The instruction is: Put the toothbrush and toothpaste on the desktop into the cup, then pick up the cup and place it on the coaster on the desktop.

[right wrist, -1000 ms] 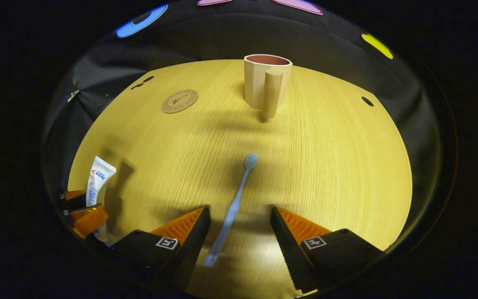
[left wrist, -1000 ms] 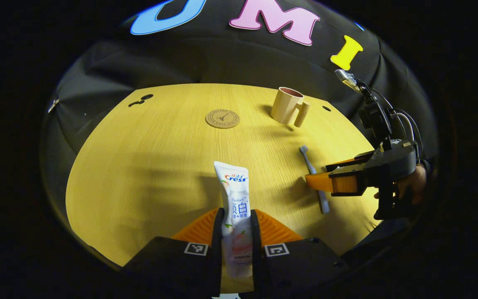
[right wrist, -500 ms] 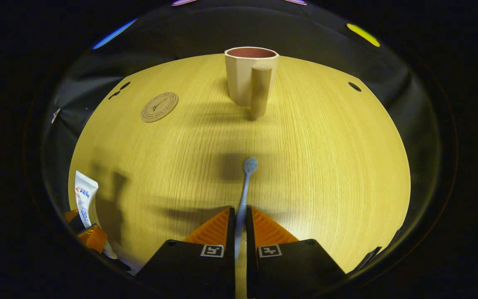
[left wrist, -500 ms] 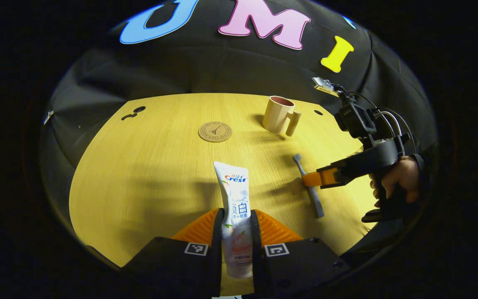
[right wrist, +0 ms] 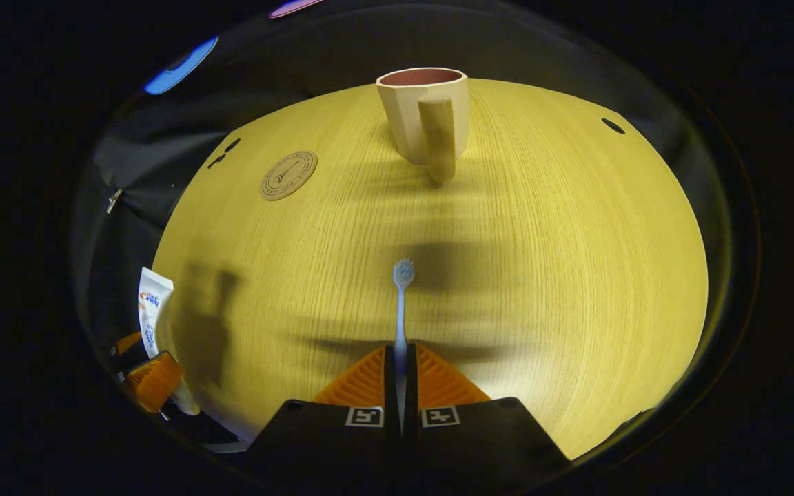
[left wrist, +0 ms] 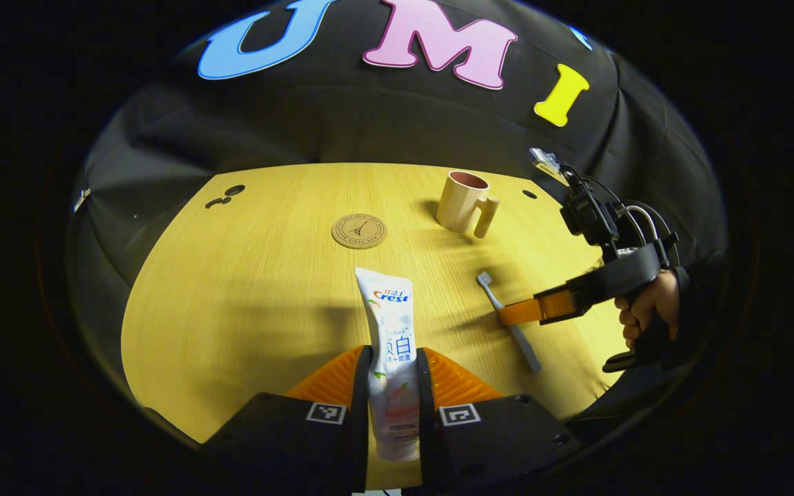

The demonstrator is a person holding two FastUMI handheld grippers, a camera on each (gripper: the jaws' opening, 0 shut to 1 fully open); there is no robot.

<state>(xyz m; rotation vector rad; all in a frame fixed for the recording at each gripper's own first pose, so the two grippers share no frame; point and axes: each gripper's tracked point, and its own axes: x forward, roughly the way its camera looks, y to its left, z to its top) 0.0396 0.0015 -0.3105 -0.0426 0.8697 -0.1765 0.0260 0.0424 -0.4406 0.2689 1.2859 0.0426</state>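
**Gripping both items above the bench**

Starting at the left of the left gripper view, the yellow wooden bench (left wrist: 231,289) carries a round coaster (left wrist: 359,231) toward its far side. Close in front, the left hand-held gripper (left wrist: 393,365) has both fingers pressed against a white toothpaste (left wrist: 391,324) tube, which stands up between them with its flat end pointing toward the coaster. Right of the coaster stands the beige cup (left wrist: 462,202), upright, handle turned to the right. Nearer and farther right, the toothbrush (left wrist: 507,320) is clamped partway along its handle by the right hand-held gripper (left wrist: 517,313), held by a person's hand (left wrist: 648,310) at the bench's right edge.

At the left edge of the right gripper view, the toothpaste (right wrist: 151,306) shows again in the other gripper. The coaster (right wrist: 289,175) lies up and to the right of it, well apart from the cup (right wrist: 424,114) at the far middle. Bottom centre, the right hand-held gripper (right wrist: 401,372) is closed narrowly on the toothbrush (right wrist: 401,303) handle, bristle head aimed toward the cup.
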